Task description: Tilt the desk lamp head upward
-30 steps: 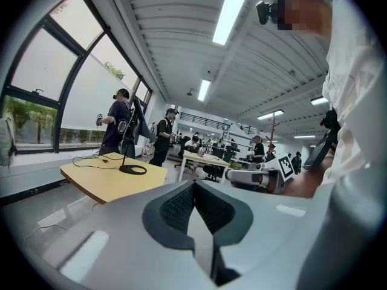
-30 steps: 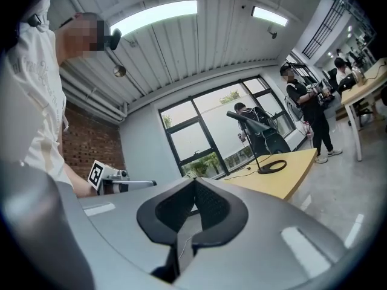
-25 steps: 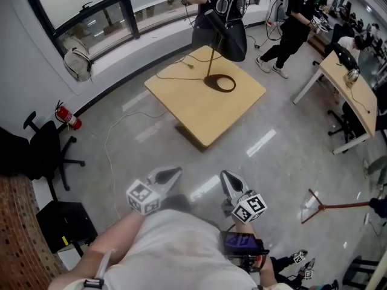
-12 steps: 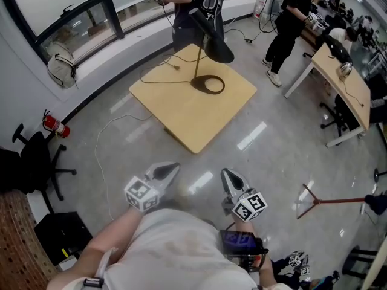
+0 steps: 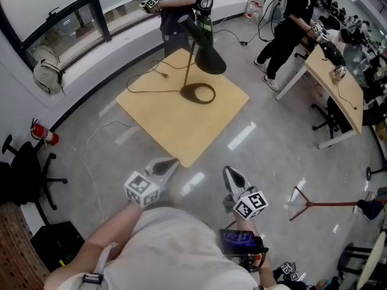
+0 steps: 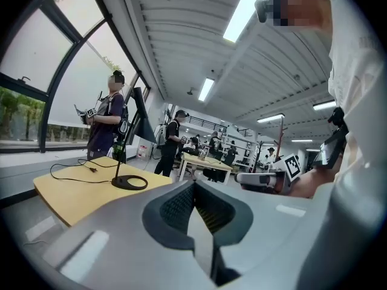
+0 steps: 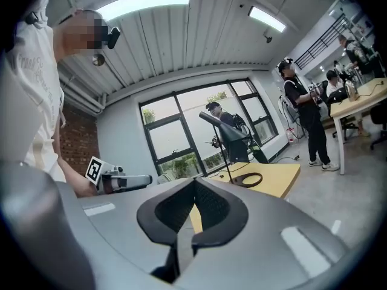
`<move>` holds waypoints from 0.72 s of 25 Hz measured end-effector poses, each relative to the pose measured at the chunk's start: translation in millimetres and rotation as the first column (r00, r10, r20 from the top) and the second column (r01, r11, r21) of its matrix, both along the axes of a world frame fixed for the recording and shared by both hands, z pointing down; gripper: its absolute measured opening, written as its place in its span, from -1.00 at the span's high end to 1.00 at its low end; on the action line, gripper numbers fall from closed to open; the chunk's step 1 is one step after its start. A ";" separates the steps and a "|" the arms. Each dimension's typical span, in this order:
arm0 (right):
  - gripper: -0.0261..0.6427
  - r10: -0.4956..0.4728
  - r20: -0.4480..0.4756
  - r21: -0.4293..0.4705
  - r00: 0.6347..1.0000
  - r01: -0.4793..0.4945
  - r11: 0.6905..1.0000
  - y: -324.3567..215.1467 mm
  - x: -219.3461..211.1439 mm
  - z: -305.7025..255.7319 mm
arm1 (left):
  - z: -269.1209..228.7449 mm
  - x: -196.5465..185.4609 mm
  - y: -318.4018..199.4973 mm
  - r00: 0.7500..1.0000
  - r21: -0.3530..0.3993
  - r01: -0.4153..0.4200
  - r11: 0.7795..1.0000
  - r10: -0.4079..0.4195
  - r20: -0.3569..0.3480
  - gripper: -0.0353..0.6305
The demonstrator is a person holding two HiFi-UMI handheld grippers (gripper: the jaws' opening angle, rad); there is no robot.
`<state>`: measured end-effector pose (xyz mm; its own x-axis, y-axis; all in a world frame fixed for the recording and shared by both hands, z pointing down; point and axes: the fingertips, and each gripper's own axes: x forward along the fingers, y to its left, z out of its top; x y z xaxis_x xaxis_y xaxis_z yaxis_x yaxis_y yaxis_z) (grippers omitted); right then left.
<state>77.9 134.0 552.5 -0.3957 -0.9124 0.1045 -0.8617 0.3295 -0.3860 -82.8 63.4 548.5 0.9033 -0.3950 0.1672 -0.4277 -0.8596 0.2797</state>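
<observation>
A black desk lamp (image 5: 202, 53) stands on a square light-wood table (image 5: 163, 116), its ring base (image 5: 198, 93) near the far side and its cone head tilted down. The lamp (image 6: 134, 138) also shows at the left gripper view's left, and the lamp (image 7: 227, 139) in the right gripper view's middle. My left gripper (image 5: 170, 164) and right gripper (image 5: 230, 174) are held close to my body, well short of the table, both shut with nothing between the jaws.
A cable (image 5: 154, 77) runs from the lamp across the table to the floor. A person (image 5: 181, 5) stands behind the table, another person (image 5: 290, 23) at the right by a long desk (image 5: 332, 83). An office chair (image 5: 24, 168) and a fire extinguisher (image 5: 43, 133) stand at the left.
The table and lamp have come closer and shifted left in the head view as I walk toward them. Both grippers stay shut at my body.
</observation>
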 end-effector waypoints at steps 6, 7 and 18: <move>0.89 0.025 -0.024 -0.010 0.999 -0.025 1.000 -34.4 11.4 -4.9 | -5.1 13.0 -38.0 1.000 -0.013 -0.024 1.000 0.024 -0.008 0.89; 0.89 0.026 -0.031 -0.012 0.999 -0.026 1.000 -39.4 12.5 -6.9 | -6.7 14.2 -44.9 1.000 -0.012 -0.022 1.000 0.022 -0.011 0.89; 0.89 0.072 -0.063 -0.004 0.995 -0.072 0.997 -88.8 24.7 -18.5 | -8.8 11.9 -98.7 1.000 -0.016 -0.020 1.000 0.020 -0.007 0.89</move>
<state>102.7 45.3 534.0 -0.3215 -0.9375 0.1332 -0.9056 0.2632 -0.3327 -71.0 -35.3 539.6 0.9121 -0.3743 0.1671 -0.4085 -0.8633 0.2964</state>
